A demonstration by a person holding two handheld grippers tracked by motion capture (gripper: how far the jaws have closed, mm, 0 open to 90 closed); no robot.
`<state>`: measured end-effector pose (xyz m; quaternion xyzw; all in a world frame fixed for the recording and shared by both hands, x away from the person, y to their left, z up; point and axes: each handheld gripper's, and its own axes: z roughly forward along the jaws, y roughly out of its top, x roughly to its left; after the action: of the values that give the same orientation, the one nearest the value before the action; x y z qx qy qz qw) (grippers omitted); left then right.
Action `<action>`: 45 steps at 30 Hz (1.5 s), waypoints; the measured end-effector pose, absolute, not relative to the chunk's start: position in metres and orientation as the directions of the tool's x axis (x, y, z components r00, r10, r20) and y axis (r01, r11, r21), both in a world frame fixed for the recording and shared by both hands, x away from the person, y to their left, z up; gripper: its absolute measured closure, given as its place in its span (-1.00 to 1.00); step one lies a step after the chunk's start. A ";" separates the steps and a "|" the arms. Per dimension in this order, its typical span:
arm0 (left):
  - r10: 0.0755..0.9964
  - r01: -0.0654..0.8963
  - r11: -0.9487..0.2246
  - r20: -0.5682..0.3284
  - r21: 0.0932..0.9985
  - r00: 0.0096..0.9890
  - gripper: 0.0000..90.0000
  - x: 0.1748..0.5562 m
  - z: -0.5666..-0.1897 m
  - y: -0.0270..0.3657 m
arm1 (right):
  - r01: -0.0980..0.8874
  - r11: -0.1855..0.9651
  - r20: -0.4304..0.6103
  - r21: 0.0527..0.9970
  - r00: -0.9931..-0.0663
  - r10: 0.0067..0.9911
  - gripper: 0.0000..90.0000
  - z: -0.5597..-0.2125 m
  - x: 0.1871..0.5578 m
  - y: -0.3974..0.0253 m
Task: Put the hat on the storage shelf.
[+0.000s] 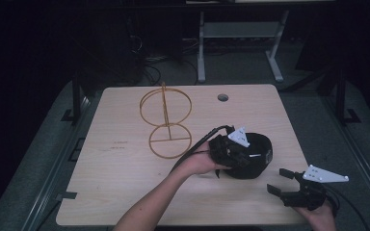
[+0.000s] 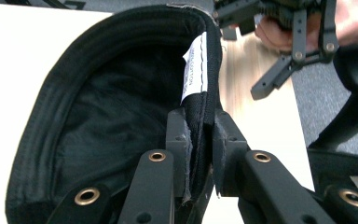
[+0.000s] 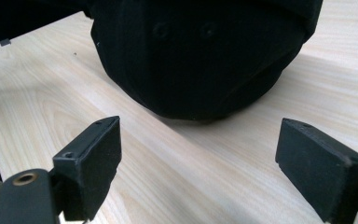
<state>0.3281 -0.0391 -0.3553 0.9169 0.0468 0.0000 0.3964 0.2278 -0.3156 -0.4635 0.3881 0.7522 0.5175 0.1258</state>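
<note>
**Left tongs pinch the hat, right tongs wait wide open**

The left gripper squeezes the rim of the black hat, which sits on the wooden table. The right gripper is spread wide just beside the hat, holding nothing.

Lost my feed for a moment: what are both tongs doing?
Left tongs: shut on the black cap rim.
Right tongs: open, holding nothing, apart from the cap.
</note>
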 end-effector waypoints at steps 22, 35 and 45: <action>0.107 0.129 -0.543 -0.084 0.830 0.991 0.79 0.335 -0.300 -0.040 | 0.331 0.101 0.166 0.938 -0.686 0.708 -0.67 -0.425 0.233 -0.290; 0.000 0.046 -0.549 -0.055 0.835 0.998 0.80 0.319 -0.287 -0.056 | 0.286 0.031 0.186 0.958 -0.698 0.692 0.09 -0.426 0.235 -0.297; 0.040 0.042 -0.579 -0.023 0.814 0.999 0.80 0.320 -0.286 -0.050 | 0.263 0.035 0.177 0.964 -0.734 0.655 0.91 -0.426 0.234 -0.300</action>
<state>0.3202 -0.0504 -0.2863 0.8885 0.0230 -0.0011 0.4584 0.2343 -0.3004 -0.4261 0.3273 0.7012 0.6129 0.1601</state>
